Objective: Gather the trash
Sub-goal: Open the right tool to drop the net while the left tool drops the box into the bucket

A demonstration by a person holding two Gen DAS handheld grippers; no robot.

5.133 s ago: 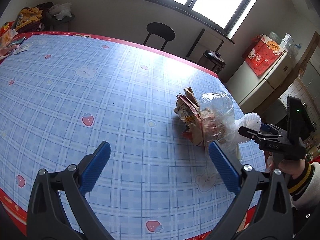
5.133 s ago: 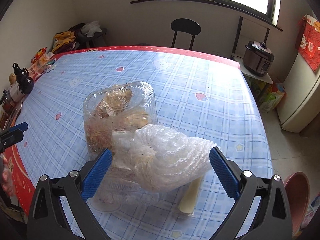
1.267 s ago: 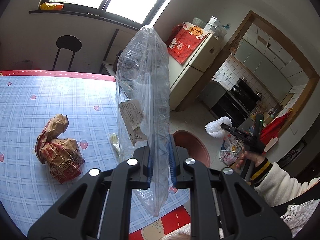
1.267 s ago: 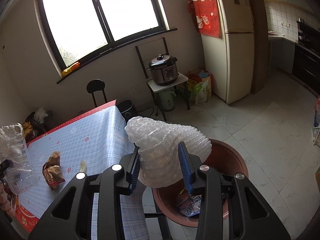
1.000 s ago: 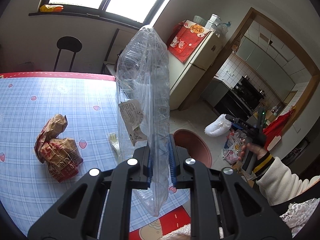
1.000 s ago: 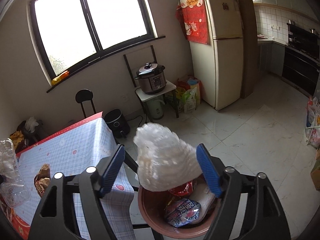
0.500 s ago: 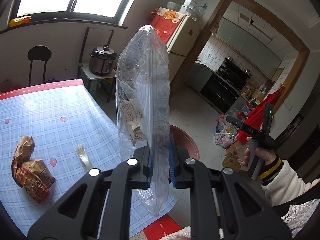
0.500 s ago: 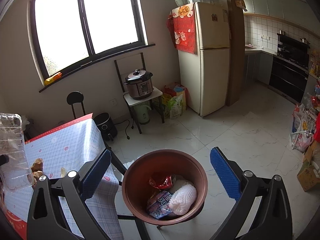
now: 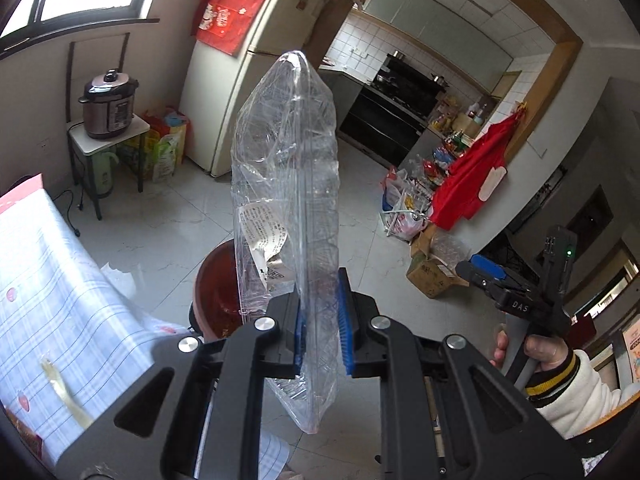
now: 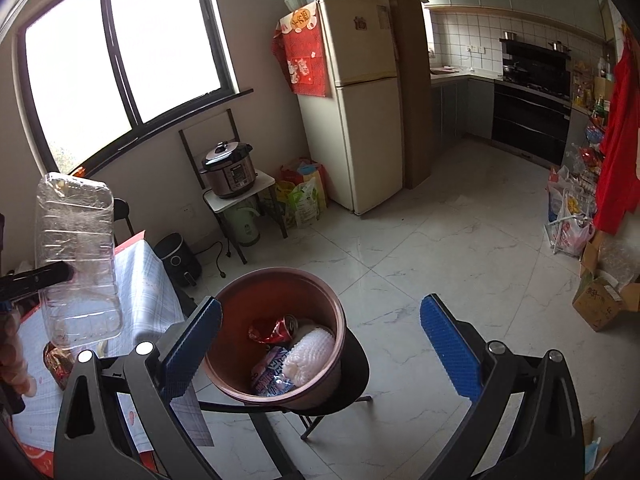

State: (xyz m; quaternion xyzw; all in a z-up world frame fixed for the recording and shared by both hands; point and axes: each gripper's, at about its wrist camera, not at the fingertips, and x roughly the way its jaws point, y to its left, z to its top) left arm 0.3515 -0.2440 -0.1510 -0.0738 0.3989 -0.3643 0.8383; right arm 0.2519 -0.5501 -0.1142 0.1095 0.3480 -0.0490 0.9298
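Left hand-held gripper [image 9: 322, 322] was clamped narrow on the clear plastic container [image 9: 286, 200], gripping it low on its thin edge so that most of it stood up above the pads. In the right wrist view the container [image 10: 78, 258] hung off to the left over the table [image 10: 136, 276] edge, short of the brown bin [image 10: 280, 332].

Right hand-held gripper [image 10: 318, 350] stood wide with nothing between its pads, above the bin. Inside the bin I could see a white foam net [image 10: 310, 354], a crushed red can [image 10: 274, 326] and a printed wrapper [image 10: 270, 370].

On the table, a crumpled brown paper bag [image 10: 56, 360] and a small pale scrap [image 9: 64, 388] lay uncollected.

Risks as I judged them:
- The container looked light and springy, and the hold was low and off-centre. It could swivel in the pads or pop out on a quick swing, landing on the floor [image 10: 440, 248].
- It looked long against the bin mouth. Released flat, or too far toward the table side, it might bridge the rim or tip off.
- The bin appeared to sit on a small black stool [image 10: 352, 376]. A knock from either hand-held gripper could upset it.
- The two hand-held grippers could clash over the bin if the right one did not clear first.
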